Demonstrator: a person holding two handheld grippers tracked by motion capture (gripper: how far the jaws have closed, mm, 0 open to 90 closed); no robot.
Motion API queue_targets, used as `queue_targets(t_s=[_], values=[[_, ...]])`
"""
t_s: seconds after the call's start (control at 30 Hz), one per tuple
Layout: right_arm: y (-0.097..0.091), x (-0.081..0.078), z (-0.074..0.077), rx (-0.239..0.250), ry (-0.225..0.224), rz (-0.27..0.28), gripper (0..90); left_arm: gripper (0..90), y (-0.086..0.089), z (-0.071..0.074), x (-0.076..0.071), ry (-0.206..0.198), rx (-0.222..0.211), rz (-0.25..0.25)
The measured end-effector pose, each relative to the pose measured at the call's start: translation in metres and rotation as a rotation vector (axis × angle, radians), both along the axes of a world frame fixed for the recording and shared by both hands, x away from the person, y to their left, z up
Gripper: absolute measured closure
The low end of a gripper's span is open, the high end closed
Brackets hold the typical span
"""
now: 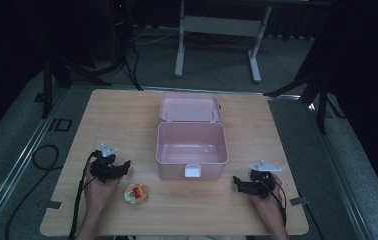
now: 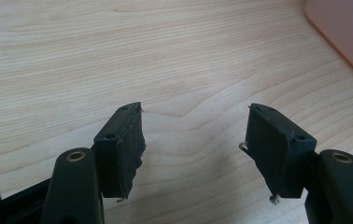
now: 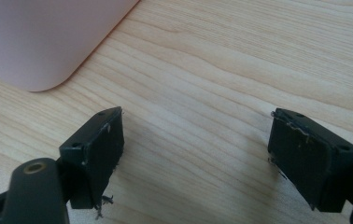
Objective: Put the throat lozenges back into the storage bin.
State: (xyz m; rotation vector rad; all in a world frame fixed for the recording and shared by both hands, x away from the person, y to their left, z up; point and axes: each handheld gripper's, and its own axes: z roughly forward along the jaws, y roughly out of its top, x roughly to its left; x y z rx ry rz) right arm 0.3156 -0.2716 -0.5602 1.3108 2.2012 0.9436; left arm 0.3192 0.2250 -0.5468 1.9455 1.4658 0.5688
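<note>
We are at the start: both tongs, left and right, gape empty over the bench, the tin just right of the left tongs, which must next drop onto it beside the open box.

The big letters "ID" stand on the grey floor to the left of the wooden table. No other words or numbers can be read. The small round thing on the table has a red patch on top, but it is too small to read.
</note>
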Motion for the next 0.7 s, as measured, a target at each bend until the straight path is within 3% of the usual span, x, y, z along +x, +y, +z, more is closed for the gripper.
queue_targets(t_s=[0.3,0.37,0.5,0.7], values=[[0.000,0.000,0.000,0.000,0.000,0.001,18.0,37.1,0.002,0.009,-0.006,-0.037,0.010,0.009],[0.000,0.000,0.000,-0.001,0.000,0.001,17.9,37.1,0.001,0.010,-0.007,-0.045,0.004,0.000],[0.000,0.000,0.000,-0.001,0.000,0.002,17.9,37.0,-0.005,0.013,-0.010,-0.058,0.033,-0.028],[0.000,0.000,0.000,-0.001,-0.001,0.001,17.9,36.7,-0.008,0.020,-0.013,-0.051,0.037,-0.069]])
